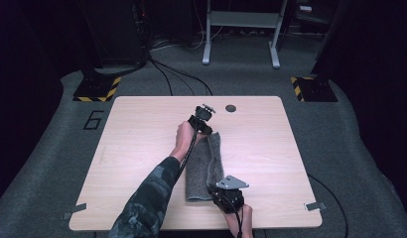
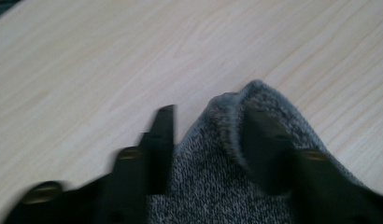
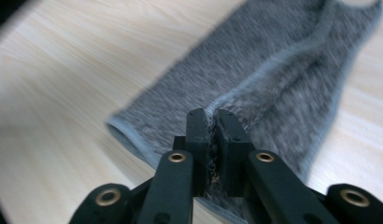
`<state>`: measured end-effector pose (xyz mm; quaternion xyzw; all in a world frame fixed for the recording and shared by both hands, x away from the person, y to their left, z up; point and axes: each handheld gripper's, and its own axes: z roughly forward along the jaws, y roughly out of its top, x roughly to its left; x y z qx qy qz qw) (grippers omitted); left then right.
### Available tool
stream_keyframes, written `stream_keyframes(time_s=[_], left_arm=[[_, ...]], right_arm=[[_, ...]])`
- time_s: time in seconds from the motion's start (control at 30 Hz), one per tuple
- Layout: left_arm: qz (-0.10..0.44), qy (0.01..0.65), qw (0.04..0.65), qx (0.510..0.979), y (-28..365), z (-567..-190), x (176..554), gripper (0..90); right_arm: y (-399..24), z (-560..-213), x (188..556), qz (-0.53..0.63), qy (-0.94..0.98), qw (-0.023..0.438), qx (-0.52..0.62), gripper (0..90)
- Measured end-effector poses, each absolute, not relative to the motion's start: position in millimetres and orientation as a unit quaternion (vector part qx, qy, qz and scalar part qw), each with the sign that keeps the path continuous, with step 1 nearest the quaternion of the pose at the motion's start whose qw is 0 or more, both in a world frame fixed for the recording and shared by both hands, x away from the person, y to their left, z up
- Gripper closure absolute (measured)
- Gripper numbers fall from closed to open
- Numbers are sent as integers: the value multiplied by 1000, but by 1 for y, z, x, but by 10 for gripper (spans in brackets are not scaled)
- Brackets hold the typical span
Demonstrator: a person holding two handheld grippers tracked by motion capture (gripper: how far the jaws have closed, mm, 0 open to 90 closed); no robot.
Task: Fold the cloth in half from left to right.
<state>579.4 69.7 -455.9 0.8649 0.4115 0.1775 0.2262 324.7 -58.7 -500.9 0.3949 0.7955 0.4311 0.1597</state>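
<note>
Grey cloth (image 1: pixel 204 166) lying folded lengthwise on the table (image 1: pixel 142 148), a long strip running from just right of centre toward the near edge. Knit, flecked surface, with a paler hem along the edges. Seen up close in the right gripper view (image 3: pixel 283 70): upper layer folded over, a raised ridge running down the middle, near corner flat on the wood.

At the far end, left gripper (image 1: pixel 204 125) over the cloth's corner, held in a hand (image 1: pixel 184 139) coming in on a camouflage sleeve (image 1: pixel 147 198). In the left gripper view (image 2: pixel 213 135), jaws parted, the cloth's rounded corner (image 2: pixel 255 107) lying between and partly over them; one jaw on bare wood beside the cloth, the other under or against the fabric. Pads not pinching it; released. Picture blurred, so exact contact hard to tell.

At the near end, right gripper (image 1: pixel 226 196) with its grey plate (image 1: pixel 232 183) on top, held by a hand (image 1: pixel 241 220) at the table's edge. In the right gripper view (image 3: pixel 210 126), jaws clenched almost together on a thin fold of the cloth, fibres showing in the narrow gap between the pads.

Further out: a dark round spot (image 1: pixel 231 108) near the table's far edge, well apart from the cloth. Grey carpet (image 1: pixel 340 124) around the table, a painted 6 (image 1: pixel 94 119) on it at left, striped black-and-yellow bases (image 1: pixel 97 89) at the far corners, cables (image 1: pixel 176 74) trailing across the floor, a pale frame (image 1: pixel 241 29) at the back.
</note>
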Motion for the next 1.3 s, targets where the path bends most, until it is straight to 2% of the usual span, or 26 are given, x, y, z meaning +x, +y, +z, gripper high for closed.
stream_keyframes(time_s=[0.07, 0.1, 0.17, 0.27, 0.43, 0.67, 0.77, 0.83, 0.9, 0.93, 1.1, 1.3], left_arm=[[174, 421, 236, 858, 76, -456, 576, 308], [171, 424, 242, 856, 82, -456, 574, 266], [168, 431, 248, 851, 90, -456, 570, 227], [160, 428, 258, 851, 104, -455, 566, 165], [160, 436, 288, 837, 120, -447, 564, 147], [166, 425, 294, 840, 127, -444, 549, 135], [164, 419, 291, 844, 130, -449, 539, 134], [163, 415, 287, 848, 131, -451, 532, 134], [162, 408, 280, 854, 132, -456, 523, 133], [156, 407, 275, 857, 131, -459, 519, 135], [160, 396, 247, 870, 126, -479, 500, 146], [166, 392, 226, 876, 123, -503, 499, 141]], right_arm=[[-63, -508, 326, 420, 796, 159, 405, 755], [-65, -511, 326, 416, 796, 158, 410, 738], [-69, -516, 324, 404, 796, 160, 421, 645], [-75, -519, 320, 396, 794, 166, 431, 596], [-84, -519, 317, 386, 788, 171, 448, 563], [-95, -514, 315, 380, 782, 183, 459, 447], [-103, -508, 322, 392, 776, 181, 460, 358], [-103, -503, 333, 390, 778, 175, 461, 265], [-102, -499, 342, 399, 777, 173, 455, 230], [-100, -498, 351, 389, 785, 173, 451, 178], [-97, -501, 372, 363, 800, 176, 444, 187], [-101, -518, 375, 320, 811, 179, 456, 181]])
